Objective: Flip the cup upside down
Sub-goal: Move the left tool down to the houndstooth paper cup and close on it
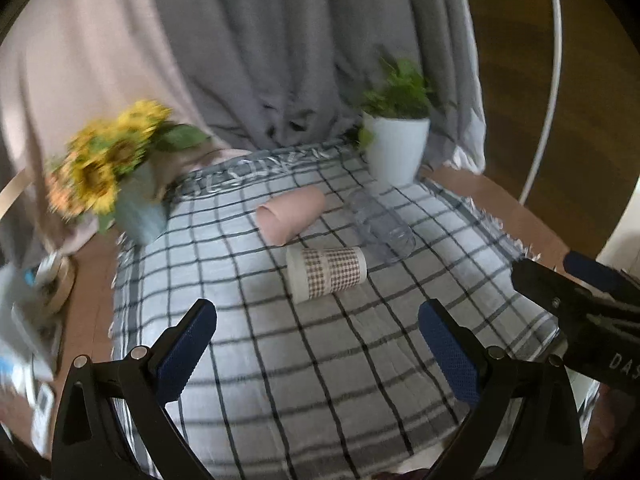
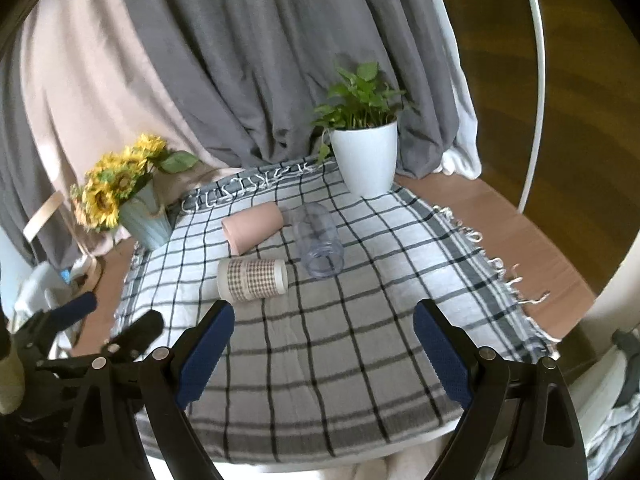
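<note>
Three cups lie on their sides on a checked cloth. A white cup with a brown houndstooth band [image 1: 326, 274] [image 2: 252, 280] is nearest. A pink cup [image 1: 290, 216] [image 2: 253, 227] lies behind it. A clear plastic cup [image 1: 380, 226] [image 2: 319, 245] lies to the right. My left gripper [image 1: 318, 324] is open and empty, in front of the patterned cup. My right gripper [image 2: 324, 324] is open and empty, in front of the clear cup. The right gripper also shows at the right edge of the left wrist view [image 1: 576, 280], and the left gripper at the lower left of the right wrist view [image 2: 116, 324].
The checked cloth [image 1: 304, 380] [image 2: 360, 360] covers a brown table. A sunflower bunch in a pale blue vase [image 1: 140, 208] [image 2: 146, 218] stands at the back left. A green plant in a white pot [image 1: 396, 148] [image 2: 366, 156] stands at the back right. Grey and pink curtains hang behind.
</note>
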